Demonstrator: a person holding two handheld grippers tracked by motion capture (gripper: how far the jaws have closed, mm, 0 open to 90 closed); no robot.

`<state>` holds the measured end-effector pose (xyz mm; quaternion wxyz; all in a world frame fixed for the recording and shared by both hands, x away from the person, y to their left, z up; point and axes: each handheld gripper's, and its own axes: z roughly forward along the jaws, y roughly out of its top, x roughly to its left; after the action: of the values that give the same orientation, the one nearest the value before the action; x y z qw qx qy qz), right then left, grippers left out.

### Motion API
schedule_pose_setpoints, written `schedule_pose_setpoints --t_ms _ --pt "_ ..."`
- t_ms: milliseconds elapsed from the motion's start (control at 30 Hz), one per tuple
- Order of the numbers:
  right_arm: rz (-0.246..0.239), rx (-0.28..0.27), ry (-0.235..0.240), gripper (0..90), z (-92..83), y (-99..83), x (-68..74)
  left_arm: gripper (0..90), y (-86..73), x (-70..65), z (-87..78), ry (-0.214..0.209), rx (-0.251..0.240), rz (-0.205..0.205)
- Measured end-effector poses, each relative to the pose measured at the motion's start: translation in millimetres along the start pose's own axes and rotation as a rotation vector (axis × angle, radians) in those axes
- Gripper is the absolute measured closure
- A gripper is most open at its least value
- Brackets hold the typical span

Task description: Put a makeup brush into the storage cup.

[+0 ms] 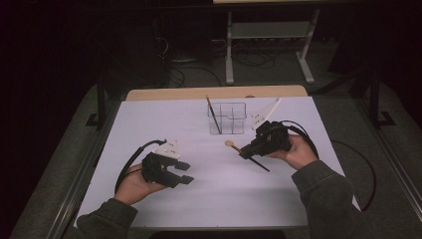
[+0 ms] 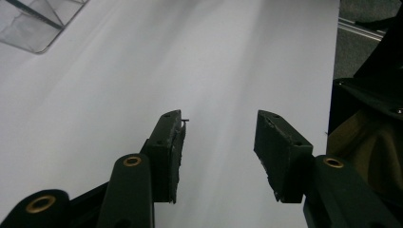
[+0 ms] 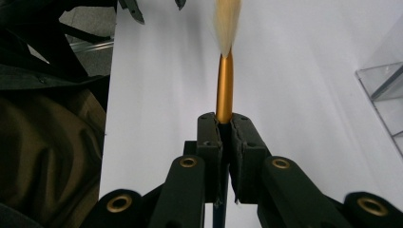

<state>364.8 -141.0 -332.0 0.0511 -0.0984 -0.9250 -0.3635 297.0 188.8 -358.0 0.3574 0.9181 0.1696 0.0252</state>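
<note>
My right gripper (image 1: 245, 152) (image 3: 224, 124) is shut on a paintbrush (image 1: 232, 146) (image 3: 225, 83). The brush has a gold ferrule and pale bristles that stick out past the jaws, and its dark handle trails back under the hand. It hangs a little above the white table (image 1: 164, 124), right of the middle. My left gripper (image 1: 185, 172) (image 2: 218, 137) sits at the front left with its jaws open, and only bare white surface lies between them. A clear divided holder (image 1: 227, 118) (image 2: 33, 26) (image 3: 385, 95) stands at the back centre with a second dark brush (image 1: 214, 115) leaning in it.
A white angled part (image 1: 263, 115) lies just right of the holder, behind my right hand. The white sheet covers the tabletop, with a wooden edge (image 1: 214, 92) at the back. Metal frame rails run along both sides, and a stand sits on the floor beyond.
</note>
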Motion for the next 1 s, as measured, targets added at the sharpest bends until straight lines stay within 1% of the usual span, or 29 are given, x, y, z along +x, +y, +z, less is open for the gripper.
schedule_pose_setpoints --t_ms 100,333,433,467,567,667,800,833,867,1000 --pt "-0.004 -0.004 -0.007 82.6 -2.6 1.6 -3.2 49.1 -3.0 1.2 -1.1 0.006 -0.008 -0.009" --pt "0.009 -0.012 -0.024 82.7 -8.8 3.8 -9.9 46.8 -10.9 1.5 -0.2 0.014 -0.009 -0.029" --pt "0.022 -0.015 -0.028 82.7 -10.7 4.8 -12.3 46.1 -12.4 1.9 -0.6 0.02 -0.006 -0.023" --pt "0.018 -0.014 -0.029 82.7 -11.0 5.1 -13.4 45.8 -12.9 1.9 -0.9 0.024 -0.006 -0.022" --pt "0.022 -0.017 -0.033 82.6 -13.4 6.9 -16.7 44.4 -14.4 1.0 -1.4 0.023 -0.021 -0.025" --pt "0.031 -0.024 -0.04 82.6 -16.6 8.8 -19.1 44.0 -15.6 0.7 -2.2 0.033 -0.024 -0.022" --pt "0.033 -0.028 -0.047 82.6 -19.0 11.7 -21.6 42.9 -18.0 0.6 -2.3 0.041 -0.029 -0.028" --pt "0.022 -0.035 -0.05 82.6 -19.0 12.4 -22.9 42.1 -18.7 0.7 -2.5 0.043 -0.03 -0.03" --pt "0.029 -0.031 -0.051 82.6 -20.0 13.5 -22.8 41.7 -19.5 0.6 -2.9 0.046 -0.034 -0.034" --pt "0.025 -0.036 -0.055 82.6 -22.5 18.1 -24.5 40.1 -21.5 0.6 -5.2 0.06 -0.048 -0.044"
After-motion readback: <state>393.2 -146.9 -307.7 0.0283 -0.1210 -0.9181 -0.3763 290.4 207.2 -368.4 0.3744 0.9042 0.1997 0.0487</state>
